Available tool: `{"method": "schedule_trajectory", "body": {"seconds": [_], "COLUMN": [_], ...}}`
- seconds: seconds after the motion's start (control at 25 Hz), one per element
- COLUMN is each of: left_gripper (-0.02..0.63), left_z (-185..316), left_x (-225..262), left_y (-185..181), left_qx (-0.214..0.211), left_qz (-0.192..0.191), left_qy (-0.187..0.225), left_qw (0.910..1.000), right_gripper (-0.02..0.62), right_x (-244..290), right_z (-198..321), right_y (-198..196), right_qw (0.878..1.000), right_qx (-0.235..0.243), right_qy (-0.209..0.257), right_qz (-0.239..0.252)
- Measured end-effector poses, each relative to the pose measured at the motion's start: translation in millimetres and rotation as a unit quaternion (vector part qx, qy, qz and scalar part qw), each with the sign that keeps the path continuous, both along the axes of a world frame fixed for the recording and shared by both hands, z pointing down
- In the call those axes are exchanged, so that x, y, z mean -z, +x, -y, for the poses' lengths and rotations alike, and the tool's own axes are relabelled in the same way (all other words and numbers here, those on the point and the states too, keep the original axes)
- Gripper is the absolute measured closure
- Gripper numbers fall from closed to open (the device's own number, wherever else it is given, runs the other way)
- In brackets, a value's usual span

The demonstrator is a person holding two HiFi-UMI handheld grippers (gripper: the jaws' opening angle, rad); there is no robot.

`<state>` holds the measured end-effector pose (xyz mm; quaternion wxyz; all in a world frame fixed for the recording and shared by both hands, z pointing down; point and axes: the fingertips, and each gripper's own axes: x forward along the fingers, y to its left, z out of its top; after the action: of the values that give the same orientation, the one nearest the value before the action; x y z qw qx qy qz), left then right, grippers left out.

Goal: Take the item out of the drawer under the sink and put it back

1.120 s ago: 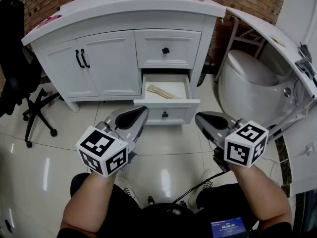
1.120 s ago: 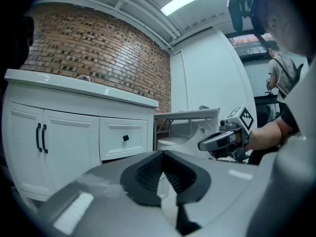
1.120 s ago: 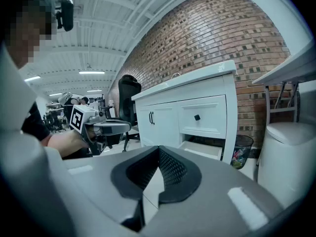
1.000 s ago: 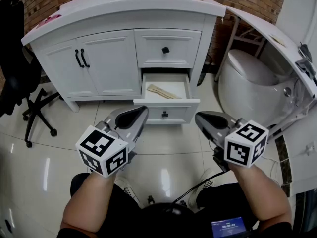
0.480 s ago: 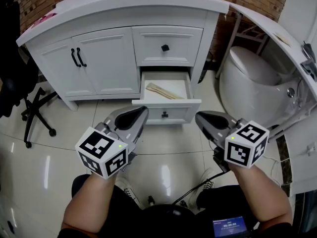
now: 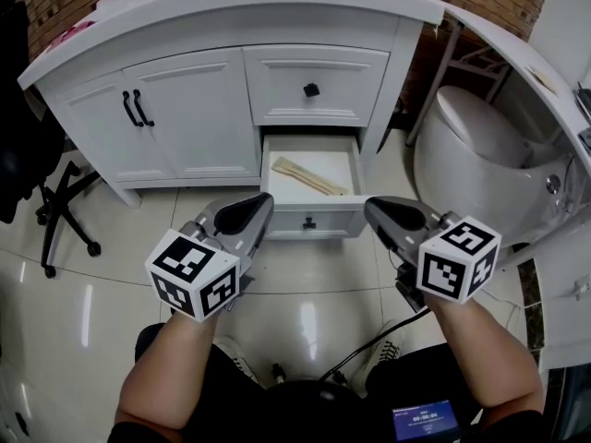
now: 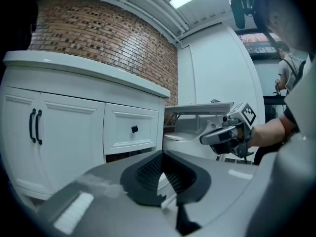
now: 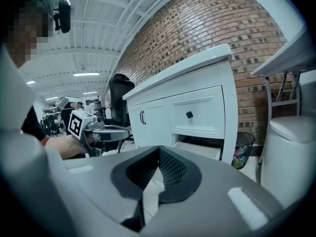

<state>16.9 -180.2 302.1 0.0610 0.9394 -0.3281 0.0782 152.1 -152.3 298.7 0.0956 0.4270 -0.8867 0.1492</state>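
Both claws are empty & pressed together. The left gripper (image 6: 257, 204) & right gripper (image 6: 377, 209) hover side by side at the near edge of the open drawer (image 6: 310, 221), tips about over its front panel. The item (image 6: 310, 176) is pale wood, long & flat, maybe 2 thin sticks or 1 slim utensil; can't tell which. It lies diagonally on the drawer bottom, far-left to near-right, untouched.

Risks, as I judge them:
- The item is thin & flat on a smooth white bottom, so closing jaws could skid over it, or catch only 1 piece if there are 2. They need to spread 1st.
- The upper drawer (image 6: 277, 86) overhangs the far part, so a steep reach may bump the front & shove the drawer in.
- The glossy tile floor (image 6: 83, 284) would let a dropped stick skitter off.

Materials: the cabinet (image 6: 185, 109) is painted white & panelled w/ black knobs; the pads (image 7: 148, 171) are black ribbed rubber on grey shells.
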Motion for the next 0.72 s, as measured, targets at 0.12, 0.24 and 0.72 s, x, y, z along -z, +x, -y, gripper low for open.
{"method": "schedule_trajectory", "body": {"seconds": [0.12,0.24,0.72], "left_gripper": [0.6,0.6,0.6], "left_z": [14.1,25.7,44.5], "left_x": [-7.4,-16.1,-40.9], "left_y": [-1.2,-5.2,-8.0], "left_qx": [0.002,0.007,0.007], "left_qz": [0.003,0.007,0.01], "left_qy": [-0.008,-0.015,-0.047], "left_qw": [1.0,0.9998,0.9988], "right_gripper": [0.588,0.588,0.588], "right_x": [-5.1,-16.2,-38.2], "right_z": [16.4,28.5,55.4], "right_y": [-1.0,-4.3,-6.2], "right_qw": [1.0,1.0,0.999], "right_qx": [0.004,0.013,0.016], "right_qy": [-0.004,-0.014,-0.039], "right_qz": [-0.003,-0.014,-0.025]}}
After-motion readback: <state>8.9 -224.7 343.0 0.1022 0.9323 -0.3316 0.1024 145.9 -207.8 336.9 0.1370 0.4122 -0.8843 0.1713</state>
